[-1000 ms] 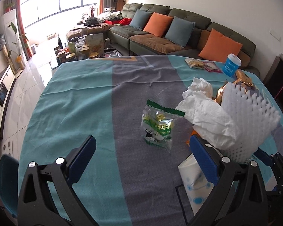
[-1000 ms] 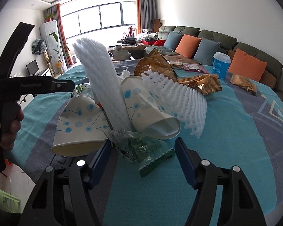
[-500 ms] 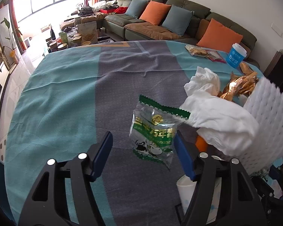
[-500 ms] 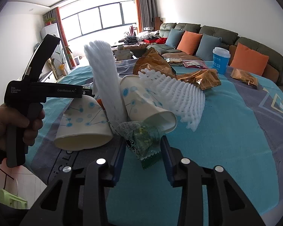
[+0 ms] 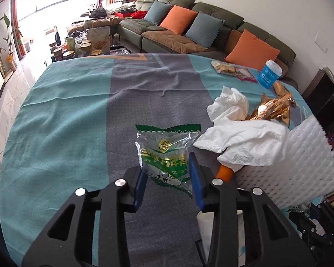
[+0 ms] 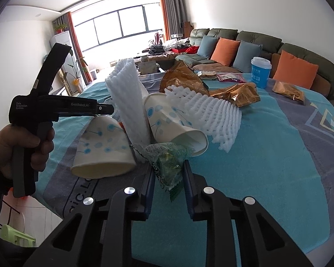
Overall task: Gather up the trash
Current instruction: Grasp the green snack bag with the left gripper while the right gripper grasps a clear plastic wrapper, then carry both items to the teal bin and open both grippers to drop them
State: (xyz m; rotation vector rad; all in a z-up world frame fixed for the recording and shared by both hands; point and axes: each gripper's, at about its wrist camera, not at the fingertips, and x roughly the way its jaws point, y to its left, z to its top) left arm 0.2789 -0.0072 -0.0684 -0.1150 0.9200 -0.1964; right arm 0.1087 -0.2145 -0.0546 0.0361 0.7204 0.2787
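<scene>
trash wrappers (image 5: pixel 167 153) between both grippers' closing fingers (image 6: pixel 149 182)

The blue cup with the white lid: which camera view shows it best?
The right wrist view shows the blue cup best: it stands upright on the table's far side, larger and sharper, with its lid and print clear. The left wrist view shows the same cup smaller, tilted by the lens, near the picture's edge.

The left wrist camera looks steeply down along its fingers, close over the blue-and-grey tablecloth (image 5: pixel 62 120), facing the sofa (image 5: pixel 211 29). The right wrist camera sits low near the table edge, facing the window (image 6: pixel 122 25). Both share the white foam netting (image 5: pixel 309 162) (image 6: pixel 204 113) and blue cup (image 5: pixel 270 73) (image 6: pixel 260 72).
</scene>
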